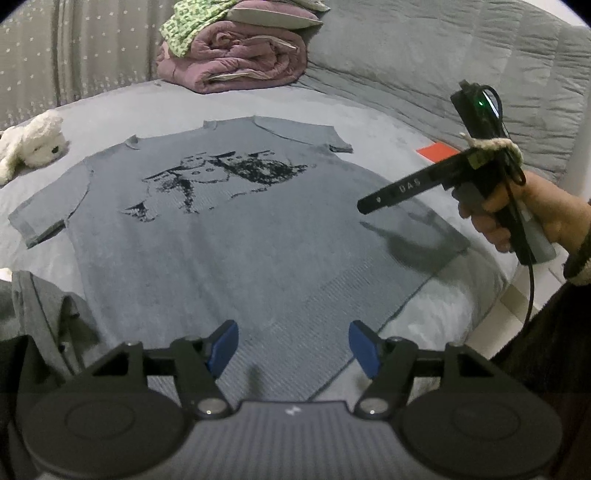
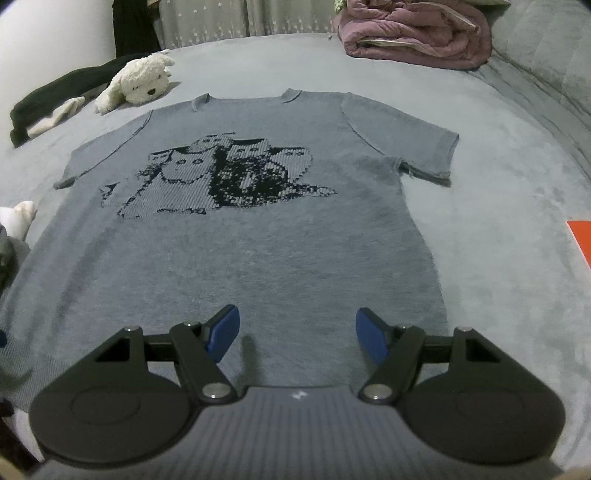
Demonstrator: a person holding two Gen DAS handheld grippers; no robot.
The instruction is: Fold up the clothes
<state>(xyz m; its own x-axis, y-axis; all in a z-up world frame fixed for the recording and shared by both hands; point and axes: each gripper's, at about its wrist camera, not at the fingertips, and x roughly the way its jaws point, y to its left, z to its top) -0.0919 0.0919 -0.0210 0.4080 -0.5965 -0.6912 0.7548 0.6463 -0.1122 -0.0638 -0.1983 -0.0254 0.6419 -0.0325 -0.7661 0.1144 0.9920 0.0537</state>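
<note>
Your grey-covered bed (image 2: 498,206) carries the blue-grey knit T-shirt with the dark cat print (image 2: 258,236) spread flat, front up, sleeves out: no fold shows. Your left claw (image 1: 293,341) and right claw (image 2: 297,332) hang spread and empty above its hem.

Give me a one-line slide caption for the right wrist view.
Open right gripper hovers above the hem of a grey printed T-shirt spread flat on the bed, unfolded.

You have a white plush dog (image 2: 136,79) lying at the bed's far left, beside a dark garment (image 2: 55,96). A folded mauve quilt (image 2: 413,33) sits far back, and an orange item (image 2: 581,240) lies at the right edge.
</note>
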